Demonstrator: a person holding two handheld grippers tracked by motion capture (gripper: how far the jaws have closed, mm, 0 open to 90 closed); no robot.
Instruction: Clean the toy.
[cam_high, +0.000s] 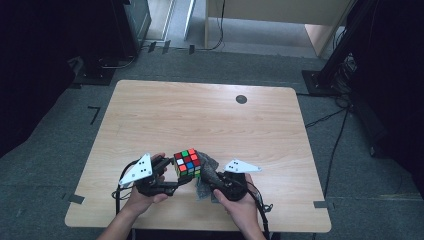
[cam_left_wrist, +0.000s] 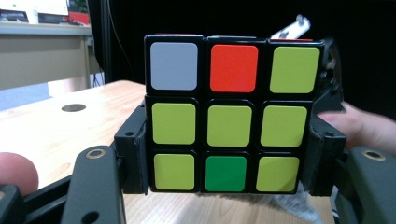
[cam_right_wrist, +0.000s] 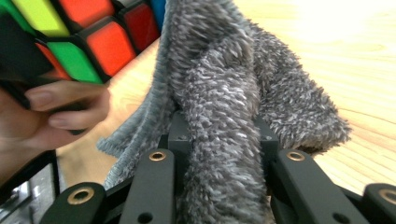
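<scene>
Currently the left gripper (cam_high: 172, 181) has its 2 jaws clamped on the puzzle cube (cam_high: 187, 163), 1 pad on each side of the bottom layers, cube lifted clear of the table (cam_high: 200, 115) near its front edge. In the left gripper view the cube (cam_left_wrist: 232, 113) faces the camera squarely: mostly yellow-green stickers, top row grey, red, yellow-green, 1 green sticker at bottom centre. Jaw pads sit flush against the cube's left and right sides there. From above, the cube's top face shows mixed red, green, white, orange and blue. The right gripper (cam_high: 209, 176) is closed down tight on a grey fluffy cloth (cam_high: 207, 172), which bunches up between the jaws and sits right beside the cube on its right. In the right gripper view the cloth (cam_right_wrist: 224, 107) rises in a thick fold from between the 2 jaws, loose end draped to the right over the table (cam_right_wrist: 336, 60); a corner of the cube (cam_right_wrist: 79, 37) shows at upper left, with fingers (cam_right_wrist: 70, 109) of the left hand just under it. Cloth looks to be against the cube's side, though I cannot tell contact for sure. Small dark round spot (cam_high: 241, 99) on the table at the far side, well apart from both hands.
</scene>
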